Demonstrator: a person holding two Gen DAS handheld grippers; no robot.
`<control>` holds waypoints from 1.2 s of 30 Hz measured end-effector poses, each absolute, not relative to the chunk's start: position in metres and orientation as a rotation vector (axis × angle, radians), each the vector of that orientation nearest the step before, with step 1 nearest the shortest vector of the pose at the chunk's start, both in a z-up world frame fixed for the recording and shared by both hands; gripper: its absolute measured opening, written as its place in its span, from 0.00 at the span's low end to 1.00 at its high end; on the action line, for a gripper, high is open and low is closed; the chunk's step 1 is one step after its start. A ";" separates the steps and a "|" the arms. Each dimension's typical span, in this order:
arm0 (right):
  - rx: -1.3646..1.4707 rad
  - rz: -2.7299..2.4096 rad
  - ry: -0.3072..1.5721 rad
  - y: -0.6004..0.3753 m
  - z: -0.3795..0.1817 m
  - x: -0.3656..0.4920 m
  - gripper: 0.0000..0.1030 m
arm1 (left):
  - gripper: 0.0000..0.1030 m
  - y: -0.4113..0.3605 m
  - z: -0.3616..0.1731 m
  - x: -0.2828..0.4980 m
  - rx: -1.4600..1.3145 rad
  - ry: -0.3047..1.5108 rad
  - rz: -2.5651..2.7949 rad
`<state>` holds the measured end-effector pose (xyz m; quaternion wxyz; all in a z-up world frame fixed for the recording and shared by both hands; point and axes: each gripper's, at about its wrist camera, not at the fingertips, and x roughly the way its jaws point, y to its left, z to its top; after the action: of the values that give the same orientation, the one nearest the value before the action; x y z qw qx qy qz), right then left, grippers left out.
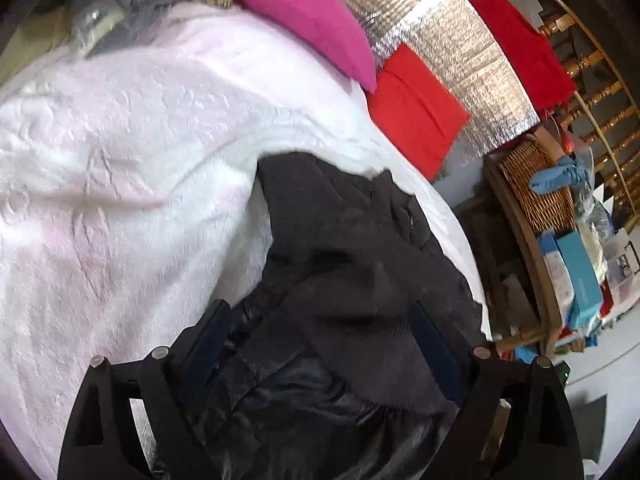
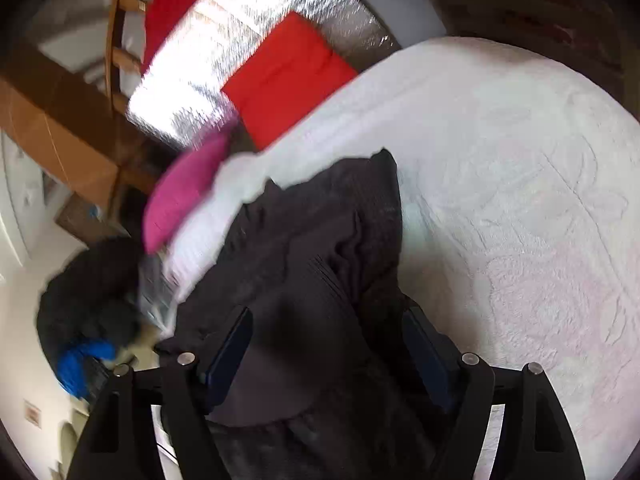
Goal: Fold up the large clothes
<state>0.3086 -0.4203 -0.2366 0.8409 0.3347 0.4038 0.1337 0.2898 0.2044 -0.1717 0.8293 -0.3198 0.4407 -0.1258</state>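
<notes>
A large dark grey-black garment lies bunched on a white quilted bed cover. In the left wrist view my left gripper has its jaws wide apart with the garment's shiny lining and cloth filling the gap between them. In the right wrist view the same garment is heaped between the spread jaws of my right gripper, over the bed cover. Whether either gripper presses the cloth is hidden.
A magenta pillow and a red cushion lie at the bed's far side against a silver foil panel. A wicker basket and boxes stand on a wooden shelf. A dark pile lies beside the bed.
</notes>
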 end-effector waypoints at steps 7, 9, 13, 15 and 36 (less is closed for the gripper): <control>0.599 0.279 0.994 -0.397 -0.257 0.324 0.71 | 0.88 0.197 -0.187 0.290 -0.594 1.006 -0.293; 0.517 0.280 1.032 -0.384 -0.262 0.325 0.45 | 0.87 0.189 -0.185 0.286 -0.535 1.012 -0.327; 0.324 0.264 1.000 -0.362 -0.244 0.303 0.28 | 0.51 0.173 -0.178 0.277 -0.376 1.005 -0.341; 0.319 0.308 0.960 -0.361 -0.233 0.289 0.27 | 0.44 0.170 -0.177 0.274 -0.324 0.991 -0.354; 0.258 0.377 0.936 -0.339 -0.244 0.296 0.21 | 0.37 0.148 -0.163 0.287 -0.256 0.910 -0.406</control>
<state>0.2958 -0.3385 -0.2436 0.8674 0.1231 0.4471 0.1803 0.2869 0.1485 -0.1627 0.8705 -0.1227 0.4353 -0.1942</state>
